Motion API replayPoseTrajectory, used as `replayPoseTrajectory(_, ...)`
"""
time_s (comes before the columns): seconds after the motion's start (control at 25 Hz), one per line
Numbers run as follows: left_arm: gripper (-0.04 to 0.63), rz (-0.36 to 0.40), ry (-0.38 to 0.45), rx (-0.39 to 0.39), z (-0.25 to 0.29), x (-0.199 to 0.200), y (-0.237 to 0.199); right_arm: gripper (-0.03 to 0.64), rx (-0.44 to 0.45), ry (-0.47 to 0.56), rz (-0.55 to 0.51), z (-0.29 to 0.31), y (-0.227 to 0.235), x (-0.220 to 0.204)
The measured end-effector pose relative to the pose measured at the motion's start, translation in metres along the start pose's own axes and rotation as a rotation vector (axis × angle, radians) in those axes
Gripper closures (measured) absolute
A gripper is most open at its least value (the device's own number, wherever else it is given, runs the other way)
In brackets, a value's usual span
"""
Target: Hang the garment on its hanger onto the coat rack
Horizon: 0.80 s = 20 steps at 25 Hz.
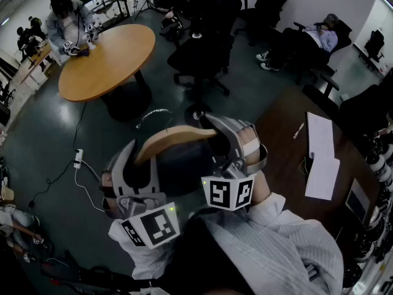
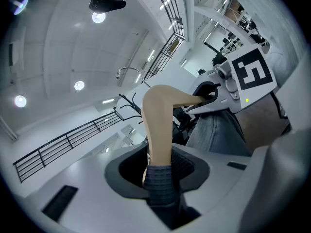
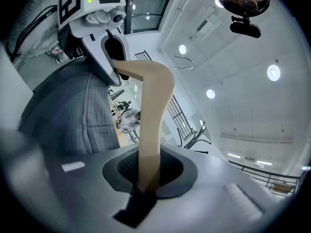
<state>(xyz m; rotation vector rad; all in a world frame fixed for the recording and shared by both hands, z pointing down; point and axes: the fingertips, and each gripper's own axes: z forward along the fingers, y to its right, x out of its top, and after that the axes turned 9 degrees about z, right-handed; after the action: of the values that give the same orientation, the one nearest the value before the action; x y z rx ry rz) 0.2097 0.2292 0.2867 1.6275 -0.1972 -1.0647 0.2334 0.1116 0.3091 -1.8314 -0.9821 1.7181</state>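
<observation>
I hold a light wooden hanger [image 1: 175, 139] raised between both grippers; its metal hook [image 1: 153, 114] points away from me. My left gripper [image 1: 136, 163] is shut on the hanger's left arm [image 2: 158, 125], with dark garment cloth [image 2: 160, 183] pinched in the jaws as well. My right gripper [image 1: 237, 147] is shut on the right arm [image 3: 150, 115]. Grey garment fabric [image 3: 73, 115] hangs from the hanger below the grippers. The hook [image 2: 129, 72] shows against the ceiling in both gripper views. Thin black curved prongs [image 2: 127, 103] stand beyond it; I cannot tell whether they belong to the coat rack.
A round wooden table [image 1: 107, 57] with a seated person [image 1: 67, 23] is at the far left. Black office chairs [image 1: 199, 54] stand ahead. A dark table [image 1: 285, 134] with white papers [image 1: 322, 155] lies at my right. A power strip [image 1: 78, 158] and cable lie on the floor.
</observation>
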Motion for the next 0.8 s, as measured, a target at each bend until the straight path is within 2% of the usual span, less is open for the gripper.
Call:
replayPoseTrajectory(0.32,0.482,-0.005,-0.003,-0.007,-0.008,0.001,0.003,0.572,0.006,-0.008,0.007,-0.008,-0.002,0.002)
replayPoseTrajectory(0.64,0.482,-0.028,-0.052,-0.009,-0.019,-0.003,0.027,0.563,0.059,-0.005,0.034,-0.022,-0.016,-0.013)
replayPoseTrajectory(0.8,0.482,-0.041,-0.076,-0.021,-0.015,-0.017,0.029,0.563,0.084,-0.001,0.027,-0.013,-0.028,-0.014)
